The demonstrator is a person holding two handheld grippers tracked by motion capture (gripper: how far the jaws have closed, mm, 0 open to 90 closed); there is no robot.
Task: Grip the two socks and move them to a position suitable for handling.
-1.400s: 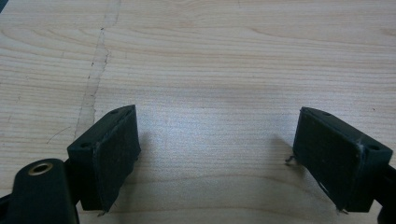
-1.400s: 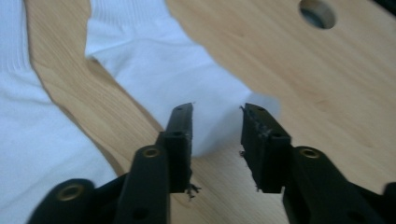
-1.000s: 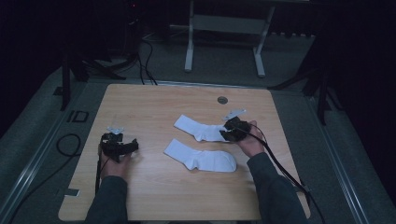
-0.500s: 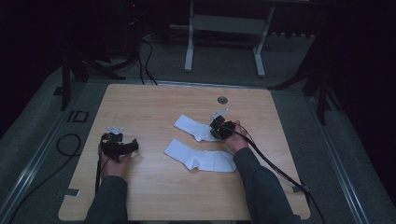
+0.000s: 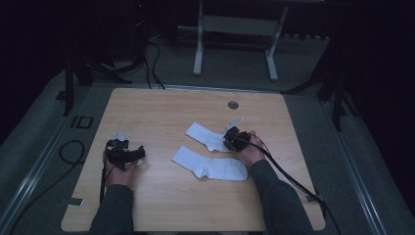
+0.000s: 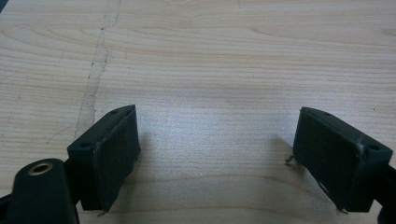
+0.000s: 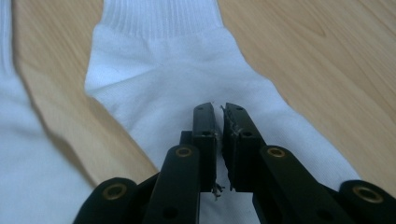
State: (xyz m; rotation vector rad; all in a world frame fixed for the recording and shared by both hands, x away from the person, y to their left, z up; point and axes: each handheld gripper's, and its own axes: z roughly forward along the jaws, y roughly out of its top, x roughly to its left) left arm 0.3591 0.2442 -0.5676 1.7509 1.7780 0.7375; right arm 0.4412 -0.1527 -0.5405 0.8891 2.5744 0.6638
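Observation:
Two white socks lie near the middle of the wooden table (image 5: 161, 105). The far sock (image 5: 201, 133) (image 7: 177, 70) runs toward my right gripper (image 5: 229, 141). The near sock (image 5: 210, 165) (image 7: 23, 158) lies flat in front of it. My right gripper (image 7: 219, 109) rests its tips on the far sock's foot end. Its jaws have just been closing and now stand almost together, and I see no fold of fabric between them. My left gripper (image 5: 139, 152) (image 6: 229, 158) lies low over bare wood at the table's left, wide open and holding nothing.
A round grommet (image 5: 233, 105) sits in the tabletop near the far edge. A black cable (image 5: 288, 172) trails from the right gripper over the front right corner. A white stand (image 5: 198, 44) and dark floor lie beyond the table.
The right hand moved left and down from beside the far sock onto its end, and its jaws closed. The left hand stayed still.

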